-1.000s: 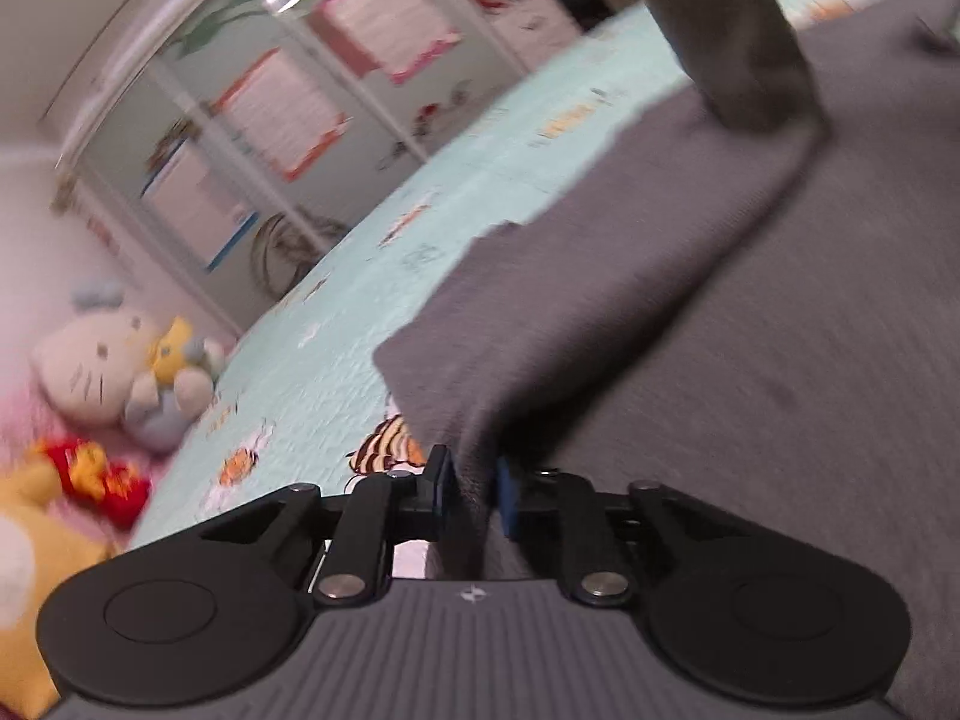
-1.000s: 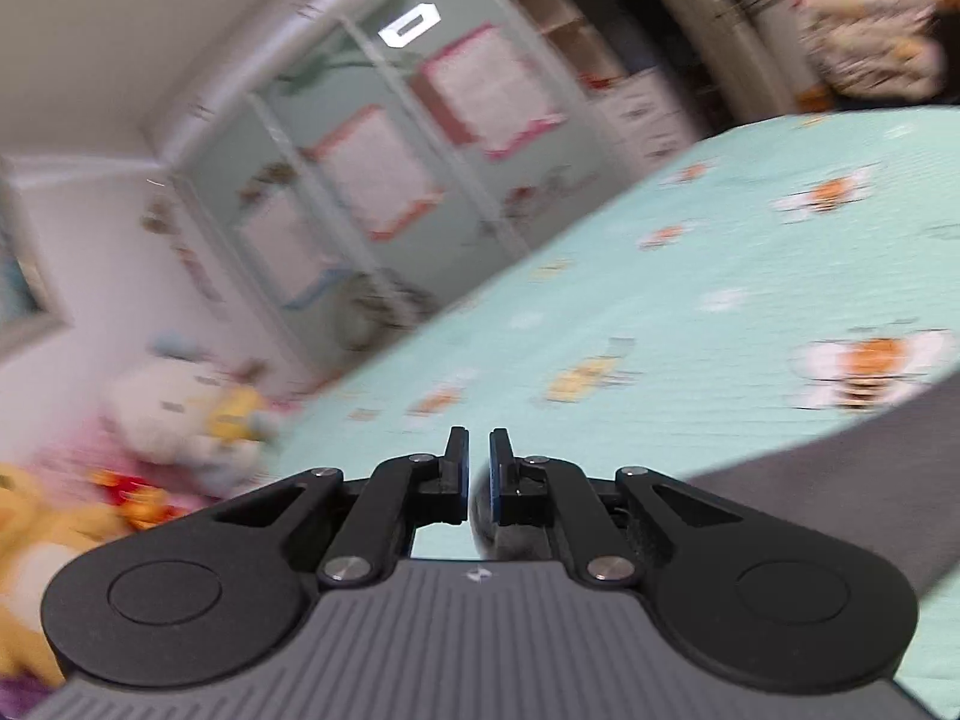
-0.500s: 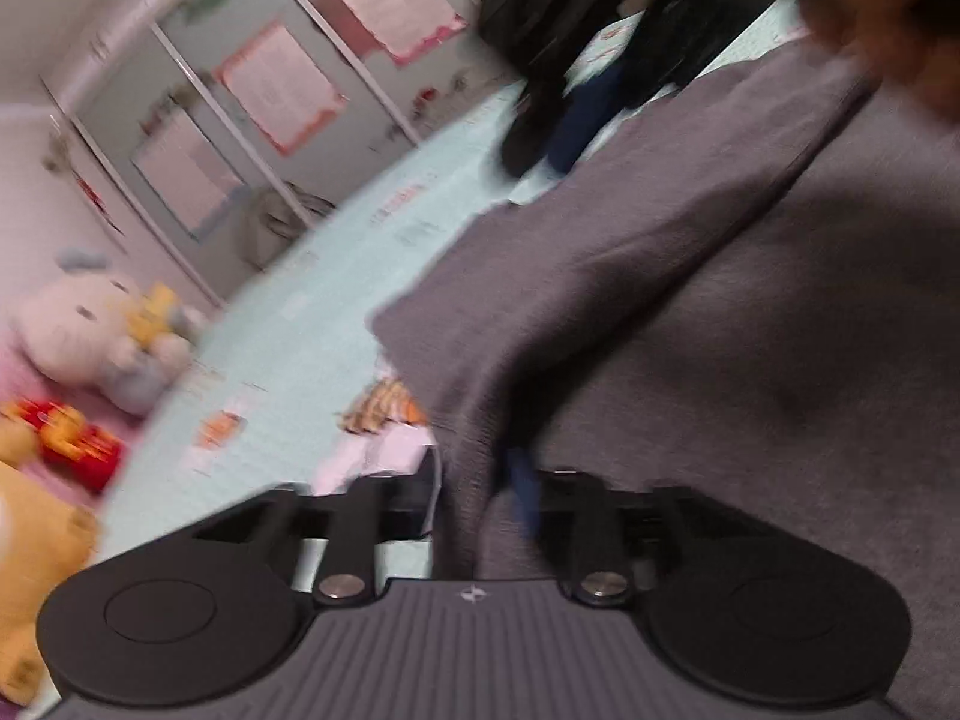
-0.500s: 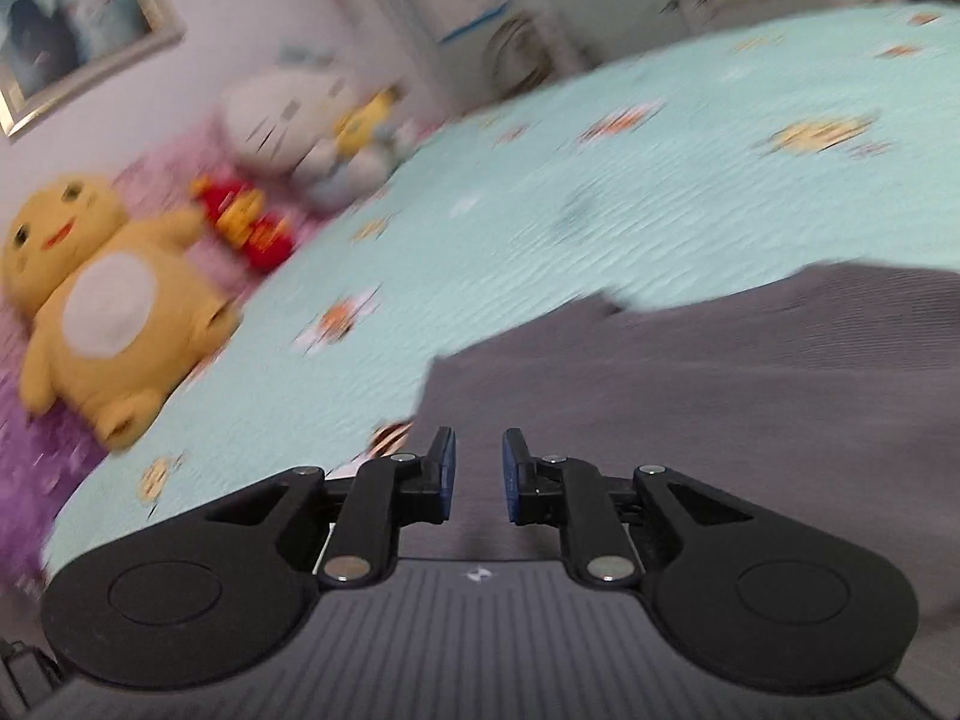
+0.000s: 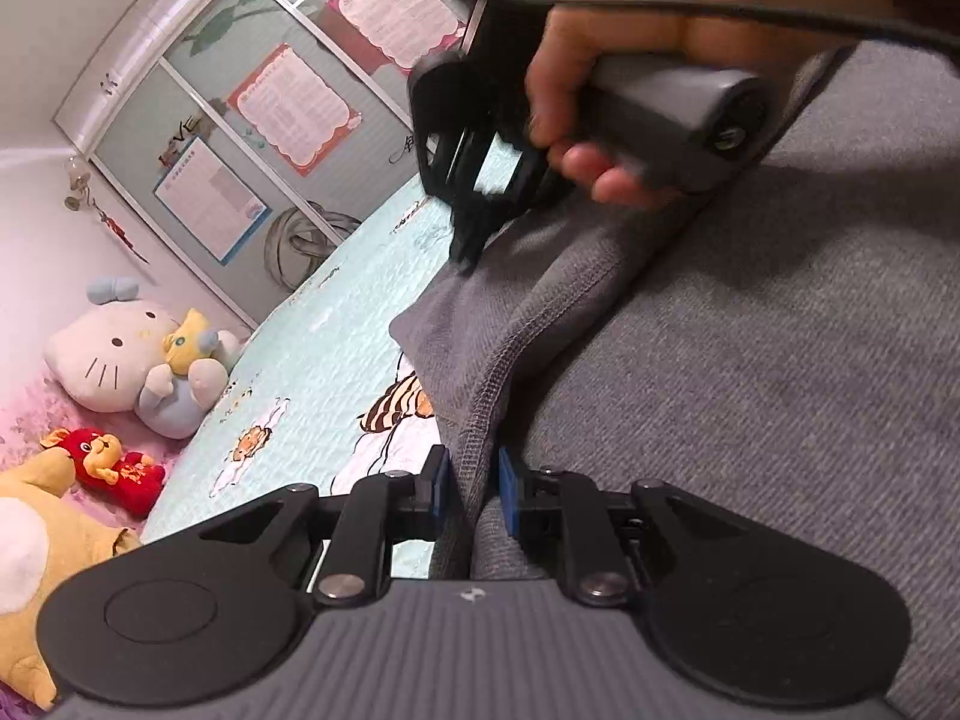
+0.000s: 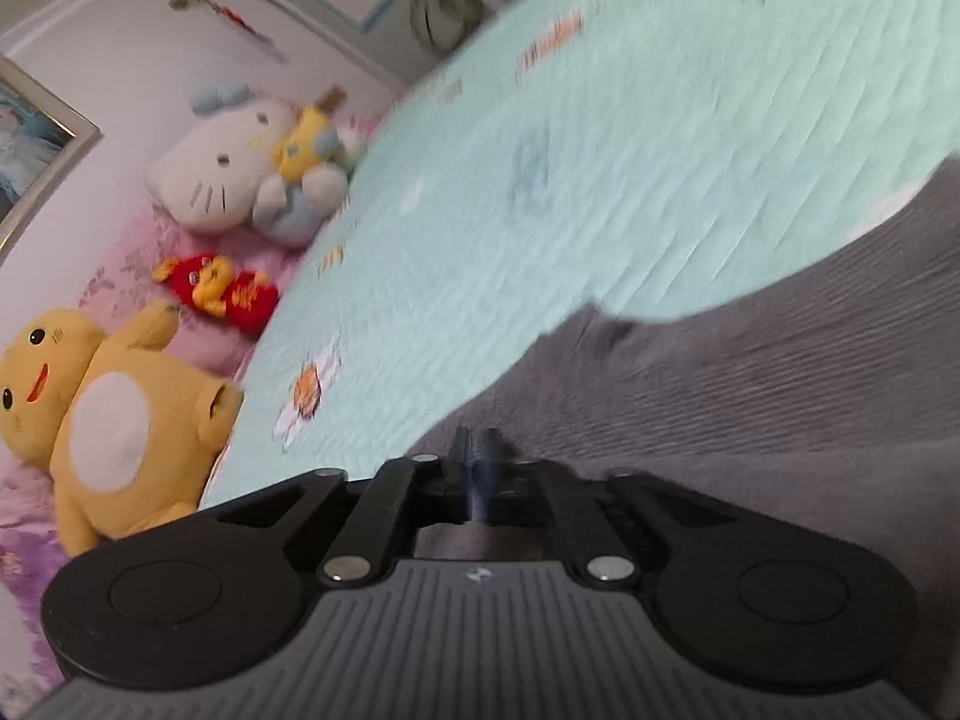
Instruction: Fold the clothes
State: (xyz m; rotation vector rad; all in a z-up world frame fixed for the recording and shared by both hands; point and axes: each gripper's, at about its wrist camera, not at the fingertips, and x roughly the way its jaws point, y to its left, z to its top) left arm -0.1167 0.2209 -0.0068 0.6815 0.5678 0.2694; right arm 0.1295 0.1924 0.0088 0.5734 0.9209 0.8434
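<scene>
- Grey garment [image 5: 750, 372]: lies on the mint bedspread [image 5: 324, 354].
- Left gripper [image 5: 471, 483]: clamps a stitched fold of the garment.
- Right gripper [image 6: 477, 450]: jaws closing at the garment's far edge; blur hides any grasp.

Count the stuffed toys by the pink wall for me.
3: white cat plush farthest along, small red plush in the middle, yellow bear nearest. More may sit out of frame.

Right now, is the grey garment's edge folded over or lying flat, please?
Folded over: the grey garment has a stitched hem doubled back on itself.
</scene>
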